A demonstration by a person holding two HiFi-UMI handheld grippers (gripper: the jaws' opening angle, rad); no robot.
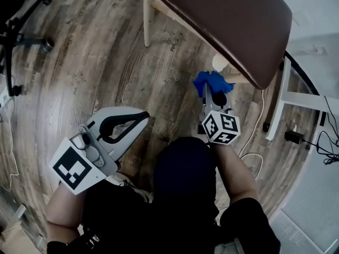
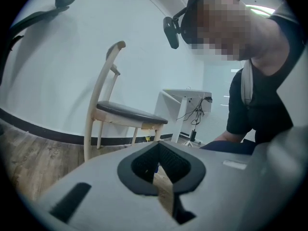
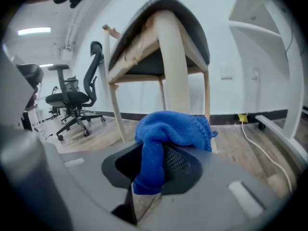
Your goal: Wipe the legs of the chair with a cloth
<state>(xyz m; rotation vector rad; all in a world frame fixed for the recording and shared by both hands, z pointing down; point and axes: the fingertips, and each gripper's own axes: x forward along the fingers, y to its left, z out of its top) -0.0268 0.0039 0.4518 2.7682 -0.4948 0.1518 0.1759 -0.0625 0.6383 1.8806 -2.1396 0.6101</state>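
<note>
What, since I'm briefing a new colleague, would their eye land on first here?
The bright blue cloth, clamped in the right gripper close to a pale chair leg. Then the chair's dark brown seat at the top of the head view, and the left gripper, shut and empty, lower left.

Office: swivel desk chairs (image 3: 72, 100), white desk (image 2: 186, 94) with trailing cables (image 2: 196, 113), wood-plank floor (image 1: 106, 62), ceiling strip light (image 3: 33, 31).
</note>
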